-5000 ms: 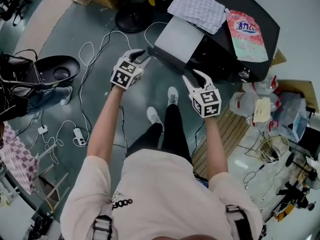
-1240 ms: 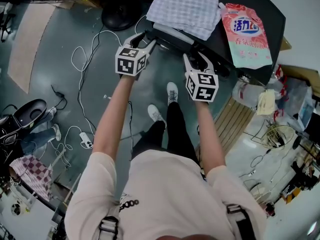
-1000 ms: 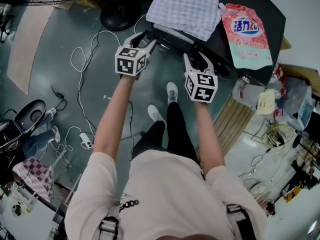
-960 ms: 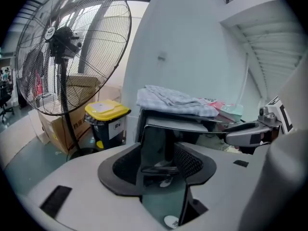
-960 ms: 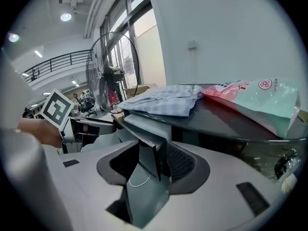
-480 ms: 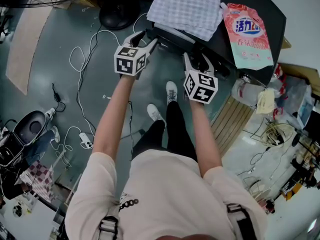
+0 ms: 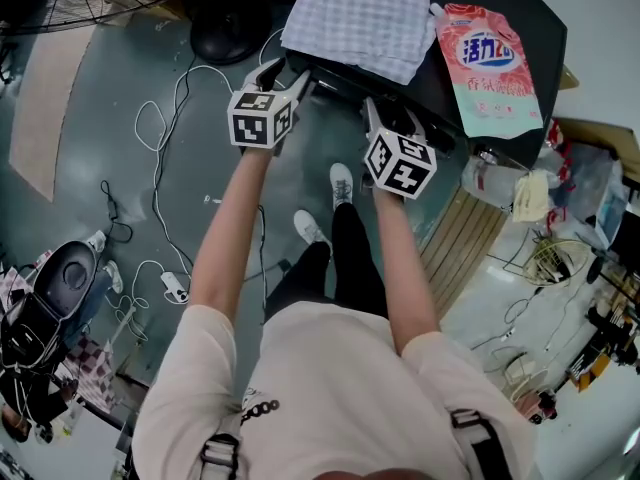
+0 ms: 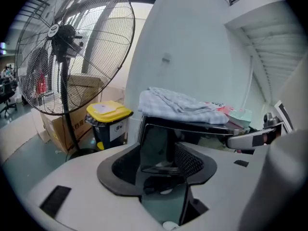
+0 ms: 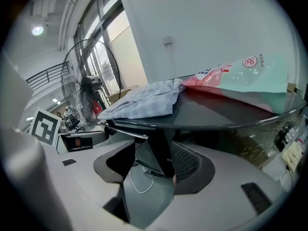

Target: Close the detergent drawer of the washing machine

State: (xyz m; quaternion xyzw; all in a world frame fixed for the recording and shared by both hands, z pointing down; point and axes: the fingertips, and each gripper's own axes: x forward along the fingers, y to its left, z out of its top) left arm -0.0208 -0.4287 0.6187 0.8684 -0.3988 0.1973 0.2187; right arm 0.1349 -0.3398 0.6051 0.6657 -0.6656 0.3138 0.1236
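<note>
The black washing machine (image 7: 450, 48) carries a checked cloth (image 7: 355, 18) and a pink detergent pouch (image 7: 485, 63). Its drawer front (image 7: 335, 80) sits in against the machine, with no tray showing. My left gripper (image 7: 287, 75) is at the front's left corner. In the left gripper view the glossy black panel (image 8: 156, 143) stands between my left gripper's (image 8: 156, 160) spread jaws. My right gripper (image 7: 392, 118) is further right along the same front. Its jaws are opening, with a black edge (image 9: 161, 153) of the machine between them and no pad pressing.
A big pedestal fan (image 8: 62, 42) and a yellow-lidded bin (image 8: 108, 114) stand left of the machine. Cables (image 7: 170, 118) trail over the floor. A wooden pallet (image 7: 460, 238) and bags and clutter (image 7: 530, 198) lie at the right. The person's feet (image 7: 340, 183) are below the grippers.
Five seconds ago the drawer's grey tray stuck out; now it is in. Over the last second both grippers stayed at the front, and the right one rolled and spread its jaws.
</note>
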